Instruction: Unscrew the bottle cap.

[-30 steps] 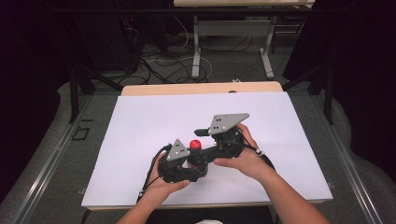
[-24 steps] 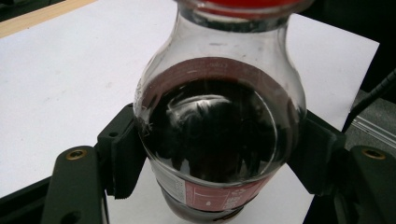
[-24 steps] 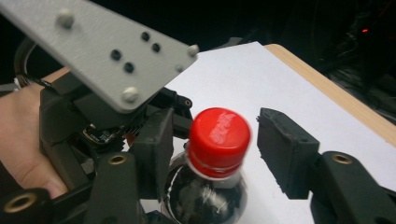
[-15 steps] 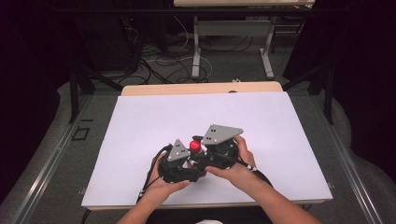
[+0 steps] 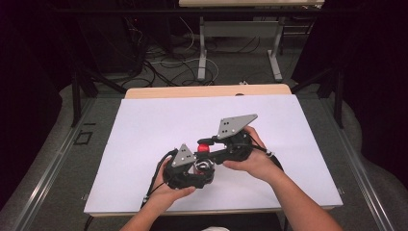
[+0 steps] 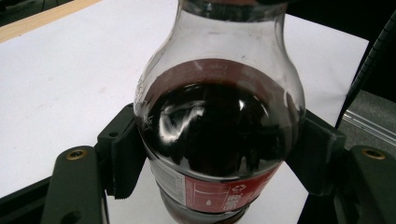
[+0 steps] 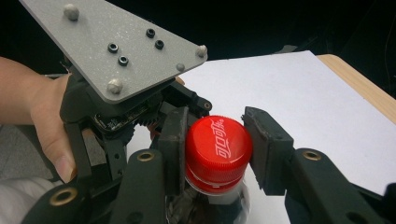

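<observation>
A person sits at a table covered by a white sheet point(image 5: 159, 125), holding a two-jaw tool in each hand near the front edge. Between the tools stands a clear plastic bottle point(image 6: 219, 126) of dark cola, upright on the sheet. The left gripper point(image 6: 219, 154) is clamped around the bottle's rounded body, its black pads pressed against both sides just above a red label point(image 6: 219, 193); the label's small white print is too fine to read. The right gripper point(image 7: 217, 147) closes on the red cap point(image 7: 218, 144) from above, both pads touching its ribbed edge. White Chinese characters in a flowing script run across the cap's top. A grey three-cornered plate point(image 7: 112, 46) with screws sits on the left tool. Beyond the white sheet a strip of pale wood tabletop point(image 5: 207, 90) shows. The room behind is dark, with cables point(image 5: 168, 62) tangled on a grey floor and the legs of another table point(image 5: 202, 53).
</observation>
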`<state>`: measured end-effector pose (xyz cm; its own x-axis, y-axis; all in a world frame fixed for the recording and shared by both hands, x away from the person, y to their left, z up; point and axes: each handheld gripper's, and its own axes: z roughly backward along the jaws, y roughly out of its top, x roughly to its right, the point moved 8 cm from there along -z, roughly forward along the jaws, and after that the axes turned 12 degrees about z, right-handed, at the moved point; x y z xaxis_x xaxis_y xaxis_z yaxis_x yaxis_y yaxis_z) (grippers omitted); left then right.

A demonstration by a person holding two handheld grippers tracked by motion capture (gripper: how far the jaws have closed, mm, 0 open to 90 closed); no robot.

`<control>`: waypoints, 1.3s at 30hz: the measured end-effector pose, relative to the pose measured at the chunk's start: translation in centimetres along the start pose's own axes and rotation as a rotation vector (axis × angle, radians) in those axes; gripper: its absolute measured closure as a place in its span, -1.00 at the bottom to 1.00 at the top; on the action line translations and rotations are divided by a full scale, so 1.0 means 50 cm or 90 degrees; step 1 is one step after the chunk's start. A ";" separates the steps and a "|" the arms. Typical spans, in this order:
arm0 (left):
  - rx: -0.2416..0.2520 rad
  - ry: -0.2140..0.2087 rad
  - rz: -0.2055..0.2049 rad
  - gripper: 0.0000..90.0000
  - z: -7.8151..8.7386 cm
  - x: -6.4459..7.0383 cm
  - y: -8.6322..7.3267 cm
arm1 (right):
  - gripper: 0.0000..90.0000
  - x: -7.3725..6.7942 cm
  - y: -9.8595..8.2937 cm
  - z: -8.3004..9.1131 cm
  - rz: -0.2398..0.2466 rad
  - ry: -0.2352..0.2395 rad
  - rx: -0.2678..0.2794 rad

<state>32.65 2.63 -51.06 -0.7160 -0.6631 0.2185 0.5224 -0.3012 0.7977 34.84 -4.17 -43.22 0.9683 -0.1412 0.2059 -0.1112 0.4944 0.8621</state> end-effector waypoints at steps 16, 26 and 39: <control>-0.004 0.020 0.012 -0.33 -0.004 -0.012 -0.005 | 0.00 -0.017 0.003 -0.006 -0.028 -0.127 -0.049; -0.004 0.021 0.008 -0.33 -0.007 -0.008 -0.006 | 0.35 -0.015 -0.003 -0.019 -0.064 -0.132 -0.052; -0.005 0.008 0.006 -0.33 -0.003 -0.002 -0.004 | -0.06 0.002 0.003 -0.002 0.006 0.004 0.004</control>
<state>32.68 2.65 -51.31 -0.7051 -0.6743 0.2193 0.5330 -0.3000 0.7911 34.94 -4.04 -43.12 0.9686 -0.1306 0.2117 -0.1224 0.4905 0.8628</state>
